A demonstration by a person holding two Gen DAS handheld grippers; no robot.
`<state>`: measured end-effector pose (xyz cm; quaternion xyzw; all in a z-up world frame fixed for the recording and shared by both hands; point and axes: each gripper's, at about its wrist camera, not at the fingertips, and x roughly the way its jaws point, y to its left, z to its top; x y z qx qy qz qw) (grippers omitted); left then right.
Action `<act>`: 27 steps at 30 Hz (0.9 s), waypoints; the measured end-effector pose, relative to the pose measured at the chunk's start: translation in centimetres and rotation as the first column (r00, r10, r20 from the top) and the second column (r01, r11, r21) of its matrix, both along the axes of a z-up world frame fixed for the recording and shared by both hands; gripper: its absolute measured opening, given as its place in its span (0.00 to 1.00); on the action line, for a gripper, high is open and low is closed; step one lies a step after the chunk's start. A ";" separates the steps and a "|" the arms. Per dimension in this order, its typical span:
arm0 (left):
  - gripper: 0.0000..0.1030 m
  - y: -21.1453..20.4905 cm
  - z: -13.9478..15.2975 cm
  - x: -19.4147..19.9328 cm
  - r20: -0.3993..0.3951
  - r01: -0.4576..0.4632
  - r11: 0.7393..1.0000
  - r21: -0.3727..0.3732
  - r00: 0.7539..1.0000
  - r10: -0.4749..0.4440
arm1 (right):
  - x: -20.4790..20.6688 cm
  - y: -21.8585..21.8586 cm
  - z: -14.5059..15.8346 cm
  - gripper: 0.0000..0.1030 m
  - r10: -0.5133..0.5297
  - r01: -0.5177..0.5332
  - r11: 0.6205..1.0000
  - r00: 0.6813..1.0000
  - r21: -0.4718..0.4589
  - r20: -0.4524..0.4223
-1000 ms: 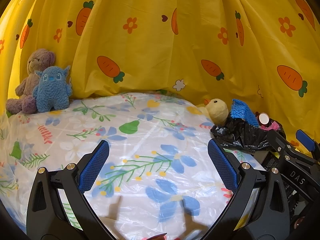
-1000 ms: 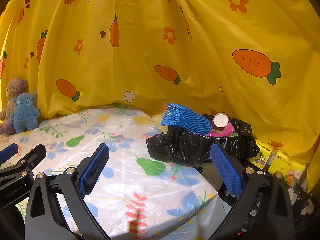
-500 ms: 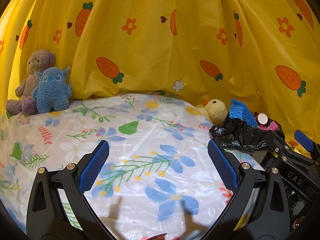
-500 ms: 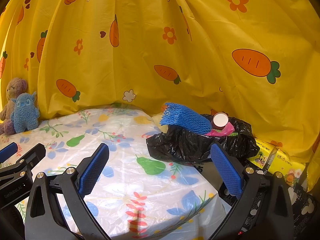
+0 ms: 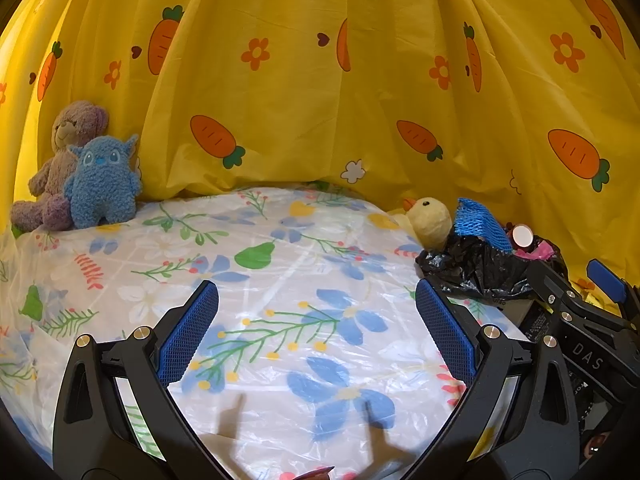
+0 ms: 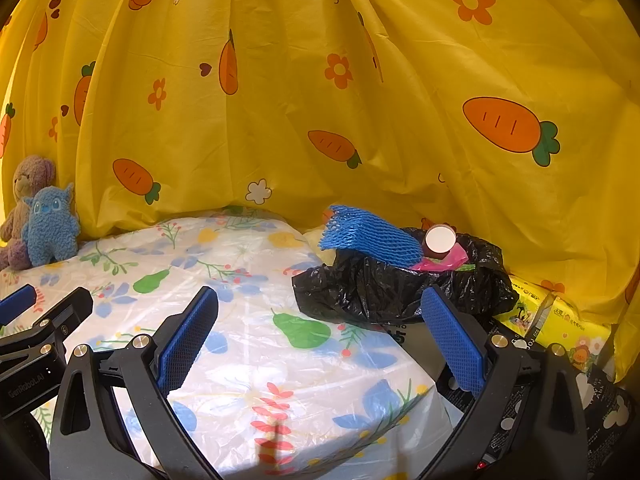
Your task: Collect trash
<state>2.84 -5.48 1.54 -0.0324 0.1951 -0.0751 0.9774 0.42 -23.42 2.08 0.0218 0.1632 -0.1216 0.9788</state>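
Left hand-held gripper [image 5: 317, 320]: jaws spread wide, nothing between the blue pads, poised over the floral plastic-covered counter [image 5: 280, 272]. Right hand-held gripper [image 6: 319, 326]: likewise wide open and empty.

Crumpled black plastic trash bag [image 6: 392, 284] at the counter's far right edge, ahead and slightly right of the right hand-held gripper, near its right fingertip but not touching. Resting on top of bag: blue foam mesh sleeve [image 6: 368, 238], small brown cup with white lid [image 6: 439, 240], pink wrapper scrap [image 6: 444, 262]. In left wrist view, bag ahead and to the right, beyond the left hand-held gripper's right finger.

Yellow plush duckling [image 5: 430, 220] just behind bag. Purple plush bear [image 5: 60, 160] and blue fuzzy plush monster [image 5: 103, 184] touching, far left corner. Yellow carrot-print curtain [image 5: 320, 100] as backdrop. Yellow printed packages [image 6: 560, 320] right of bag.
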 end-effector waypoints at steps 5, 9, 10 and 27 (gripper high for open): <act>0.95 0.0 0.0 0.0 -0.001 0.000 1.000 0.001 1.000 0.000 | 0.0 0.0 0.0 0.95 0.000 0.000 1.000 1.000 0.001 -0.001; 0.95 0.0 0.0 0.0 0.000 0.000 1.000 0.000 1.000 0.000 | -0.2 0.1 -0.1 0.95 -0.004 0.004 1.000 1.000 0.003 -0.001; 0.95 0.0 0.0 0.0 0.001 0.001 1.000 0.000 1.000 -0.001 | -0.2 0.1 -0.1 0.95 -0.005 0.005 1.000 1.000 0.003 0.000; 0.95 -0.1 0.0 -0.1 0.002 0.000 1.000 0.002 1.000 0.000 | -0.4 0.2 -0.2 0.95 -0.011 0.011 1.000 1.000 0.008 0.005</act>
